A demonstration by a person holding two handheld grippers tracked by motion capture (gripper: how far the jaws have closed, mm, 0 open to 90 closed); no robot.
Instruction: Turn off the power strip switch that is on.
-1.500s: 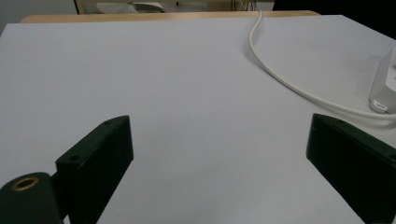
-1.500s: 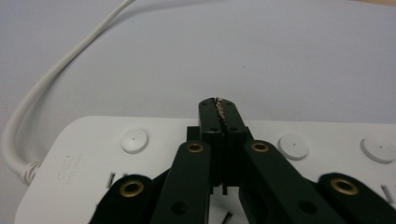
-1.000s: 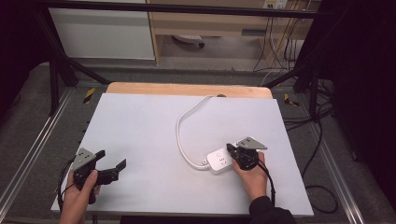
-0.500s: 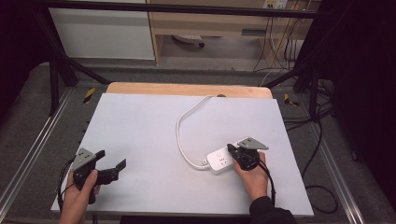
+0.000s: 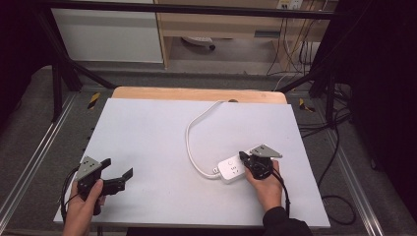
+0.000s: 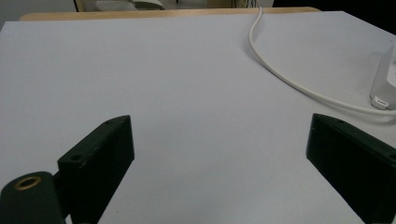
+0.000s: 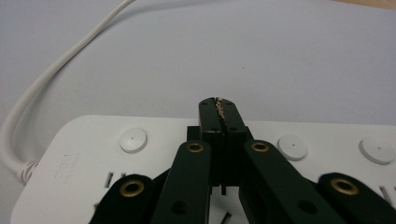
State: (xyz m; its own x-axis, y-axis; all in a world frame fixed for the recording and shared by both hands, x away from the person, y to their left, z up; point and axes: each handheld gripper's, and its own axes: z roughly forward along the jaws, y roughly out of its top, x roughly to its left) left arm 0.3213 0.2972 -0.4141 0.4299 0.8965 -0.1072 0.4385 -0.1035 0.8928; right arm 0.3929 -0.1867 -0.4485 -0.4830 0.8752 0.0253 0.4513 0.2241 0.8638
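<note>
A white power strip [image 5: 229, 169] lies right of the mat's middle, and its white cable [image 5: 194, 132] loops back toward the far edge. My right gripper [image 5: 244, 159] is shut, and its tips rest over the strip's top. In the right gripper view the closed jaws [image 7: 219, 108] sit above the strip [image 7: 84, 154], between two round buttons [image 7: 133, 139], with nothing seen between them. My left gripper [image 5: 118, 168] is held at the mat's near left corner. It is open, its jaws [image 6: 219, 140] spread wide over bare mat. The strip's end [image 6: 384, 79] and the cable [image 6: 280, 70] show off to its right.
A white mat [image 5: 147, 132] covers a wooden table, whose bare edge [image 5: 196, 93] shows at the back. Metal rails [image 5: 39, 157] run along both sides. Dark cables [image 5: 334, 142] trail on the floor at the right. A white cabinet [image 5: 108, 34] stands behind.
</note>
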